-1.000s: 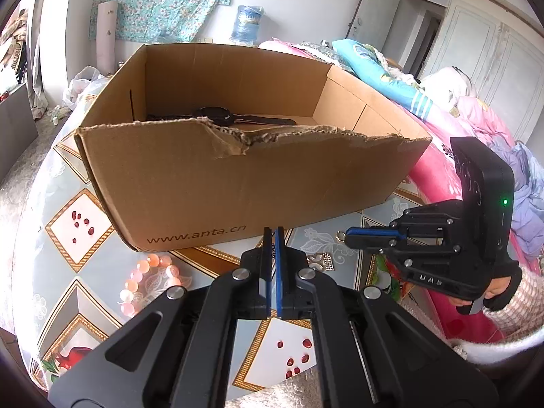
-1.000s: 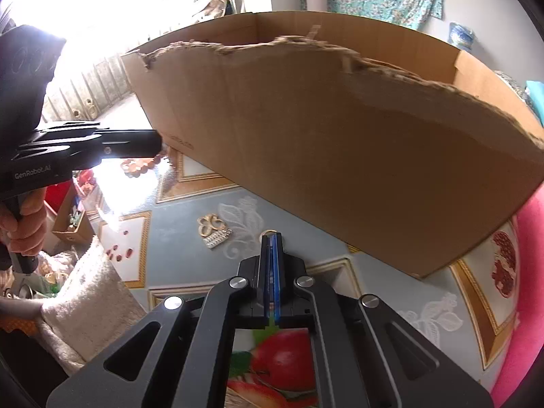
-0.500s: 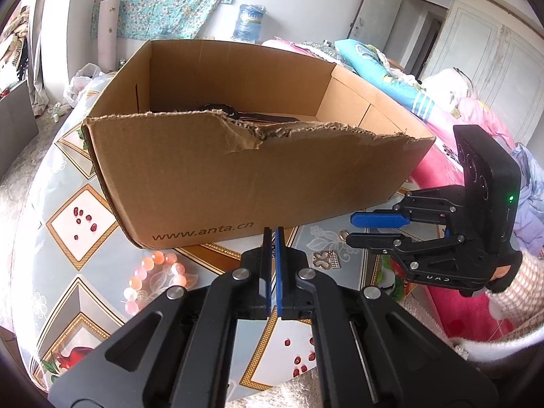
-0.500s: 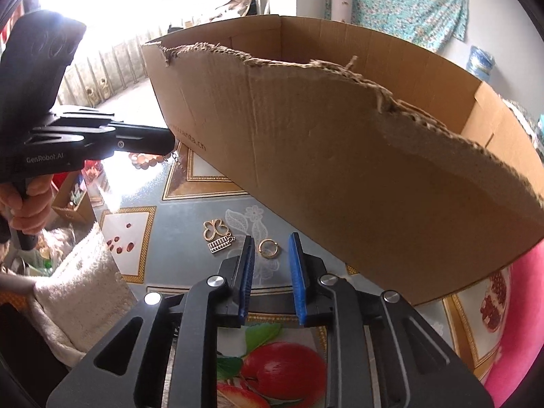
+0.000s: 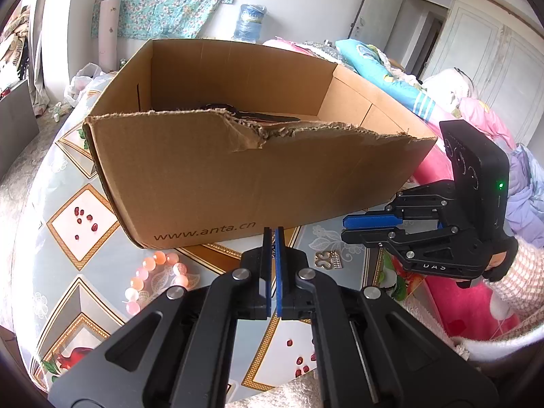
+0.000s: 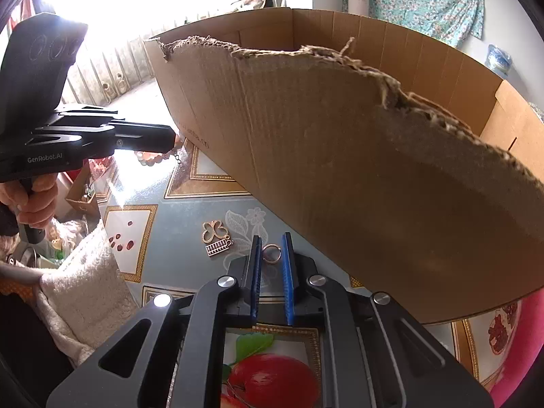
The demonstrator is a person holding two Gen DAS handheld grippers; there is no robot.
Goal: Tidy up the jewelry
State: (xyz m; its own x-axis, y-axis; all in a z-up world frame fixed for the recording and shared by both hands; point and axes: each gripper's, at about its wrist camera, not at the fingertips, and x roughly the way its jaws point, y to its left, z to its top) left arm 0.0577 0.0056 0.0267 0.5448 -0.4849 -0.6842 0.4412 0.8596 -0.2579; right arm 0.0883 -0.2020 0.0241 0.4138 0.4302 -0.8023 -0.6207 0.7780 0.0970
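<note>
Ring [image 6: 271,253], gold: lying on the table [image 6: 176,234] just before the cardboard box [image 5: 238,176] reading "www.anta.cn", between the closing right claw [image 6: 271,255] pads, untouched. Left claw [image 5: 272,238], marked "GenRobot.AI", staying pressed shut, empty. Butterfly charm [image 6: 215,234] lying beside the box.

The box [image 5: 210,176] carries "www.anta.cn" printed low on its front wall, near the left corner. Left of the box, the left claw [image 6: 171,139] reads "GenRobot.AI" on its side. Right of the box, the right claw [image 5: 346,229] shows "DAS" along its underside.
</note>
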